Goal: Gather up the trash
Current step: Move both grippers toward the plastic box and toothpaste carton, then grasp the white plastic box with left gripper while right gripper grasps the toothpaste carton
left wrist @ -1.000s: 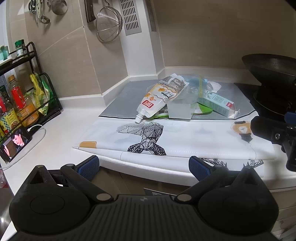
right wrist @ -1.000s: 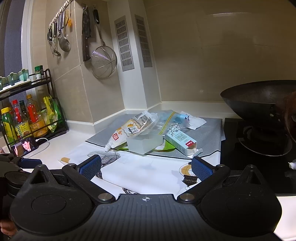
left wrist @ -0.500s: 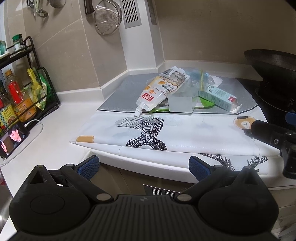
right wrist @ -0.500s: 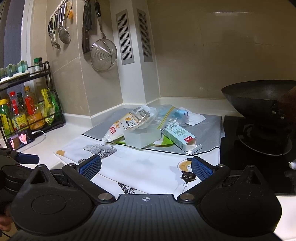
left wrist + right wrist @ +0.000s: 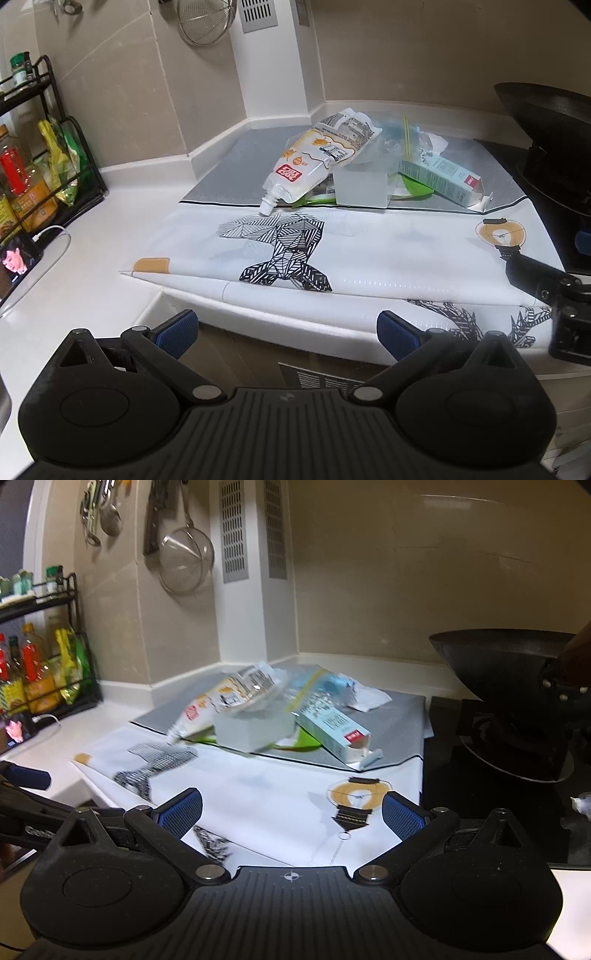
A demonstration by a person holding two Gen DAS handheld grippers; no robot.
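Both sets of tongs hang level at the counter's front edge, pointed toward the back wall, and each is spread wide with nothing between its blue pads. The left tongs (image 5: 287,330) sit just off the edge, over a gap where brown cupboard fronts show below; the right tongs (image 5: 291,814) are already above the printed white sheet (image 5: 369,254).

Directly ahead of both, well beyond the pads, the trash lies heaped on a grey mat (image 5: 229,173) toward the corner: a white sauce pouch (image 5: 317,155) with a red label leaning nozzle-down on a translucent box (image 5: 362,184), a pale carton (image 5: 332,727) with its end flap open to the right of the box, a green scrap (image 5: 417,186) underneath, and a clear zip bag (image 5: 314,686) behind.

Only the left wrist view shows the sheet hanging over the counter's front edge and the right tool's black arm at its far right. Only the right wrist view, slightly blurred, shows crumpled white paper (image 5: 369,698) behind the carton, the black hob, and utensils on the wall.

Right of the tongs a dark wok (image 5: 506,661) stands on the hob. To the left, a black rack (image 5: 74,158) holds bottles, with a lit phone (image 5: 16,258) propped on the white counter (image 5: 92,236). A wire strainer (image 5: 186,563) hangs on the beige tiled wall.
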